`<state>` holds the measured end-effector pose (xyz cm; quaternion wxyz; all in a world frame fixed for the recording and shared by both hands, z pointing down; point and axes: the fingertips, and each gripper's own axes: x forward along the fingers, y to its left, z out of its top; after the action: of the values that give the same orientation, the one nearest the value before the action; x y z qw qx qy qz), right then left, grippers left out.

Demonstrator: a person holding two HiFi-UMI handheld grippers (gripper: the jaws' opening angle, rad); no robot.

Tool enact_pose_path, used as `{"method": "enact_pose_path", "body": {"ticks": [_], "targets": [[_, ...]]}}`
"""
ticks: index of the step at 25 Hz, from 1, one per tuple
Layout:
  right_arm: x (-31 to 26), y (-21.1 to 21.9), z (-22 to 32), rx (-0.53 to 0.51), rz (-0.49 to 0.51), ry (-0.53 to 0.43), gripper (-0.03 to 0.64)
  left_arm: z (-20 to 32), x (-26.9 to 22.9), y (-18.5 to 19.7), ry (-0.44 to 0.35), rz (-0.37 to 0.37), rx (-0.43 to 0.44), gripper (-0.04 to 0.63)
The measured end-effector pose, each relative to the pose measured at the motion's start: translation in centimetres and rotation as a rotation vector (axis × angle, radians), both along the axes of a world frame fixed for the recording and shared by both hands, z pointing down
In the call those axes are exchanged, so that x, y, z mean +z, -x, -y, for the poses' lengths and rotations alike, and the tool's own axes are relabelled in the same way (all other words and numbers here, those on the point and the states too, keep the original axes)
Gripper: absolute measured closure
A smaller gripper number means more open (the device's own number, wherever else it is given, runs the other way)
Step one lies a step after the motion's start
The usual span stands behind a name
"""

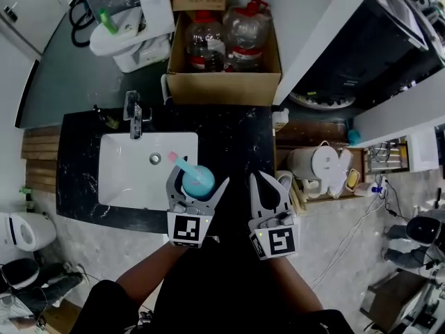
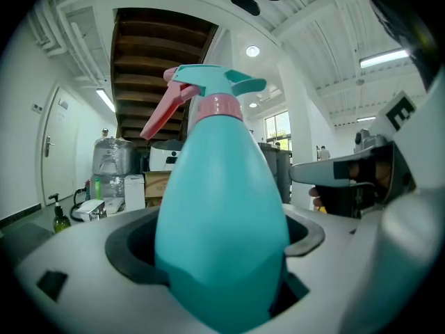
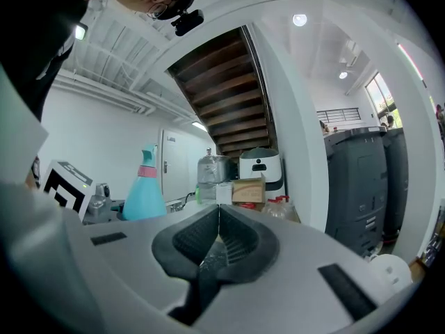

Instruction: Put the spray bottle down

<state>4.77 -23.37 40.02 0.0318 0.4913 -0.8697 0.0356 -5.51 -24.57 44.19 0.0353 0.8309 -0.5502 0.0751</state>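
A teal spray bottle [image 1: 198, 181] with a pink trigger stands upright between the fingers of my left gripper [image 1: 199, 175], over the front right corner of the white sink [image 1: 125, 179]. In the left gripper view the bottle [image 2: 222, 214] fills the gap between the jaws, and the left gripper [image 2: 219, 245] is shut on its body. Whether its base rests on anything is hidden. My right gripper [image 1: 271, 183] hovers just to the right over the black counter [image 1: 236, 141]. In its own view the right gripper [image 3: 217, 214] has its pads touching, holding nothing, with the bottle [image 3: 144, 193] at left.
A faucet [image 1: 133, 117] stands at the back of the sink. Behind the counter is a cardboard box [image 1: 222, 85] with water jugs. To the right, a lower shelf holds a white kettle [image 1: 314, 162]. A toilet [image 1: 21, 232] is at far left.
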Motion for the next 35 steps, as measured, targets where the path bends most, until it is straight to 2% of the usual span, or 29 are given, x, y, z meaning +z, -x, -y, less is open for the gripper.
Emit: {"method": "enact_pose_path", "body": {"ticks": [3, 7, 10, 15, 20, 28, 35], "targets": [[0.9, -0.5, 1.1, -0.001, -0.009, 0.013, 0.6, 1.9, 1.1, -0.6, 0.009, 0.008, 0.002, 0.127], [1.6, -0.8, 2.8, 0.003, 0.016, 0.045, 0.6, 4.2, 2.5, -1.6, 0.026, -0.021, 0.016, 0.127], [1.9, -0.9, 3.4, 0.004, 0.012, 0.053, 0.6, 5.2, 3.5, -2.8, 0.021, 0.004, 0.044, 0.127], [2.7, -1.2, 4.2, -0.013, 0.026, 0.081, 0.6, 6.3, 4.9, -4.5, 0.002, -0.039, 0.079, 0.127], [3.8, -1.5, 4.6, -0.024, 0.023, 0.101, 0.601, 6.8, 7.6, -5.9, 0.012, -0.004, 0.1, 0.127], [7.1, -2.3, 5.6, -0.042, -0.026, 0.159, 0.6, 7.5, 12.6, -5.7, 0.089, 0.003, 0.104, 0.127], [8.0, -3.1, 6.1, -0.039, -0.031, 0.189, 0.6, 8.2, 15.3, -6.8, 0.119, 0.027, 0.14, 0.127]]}}
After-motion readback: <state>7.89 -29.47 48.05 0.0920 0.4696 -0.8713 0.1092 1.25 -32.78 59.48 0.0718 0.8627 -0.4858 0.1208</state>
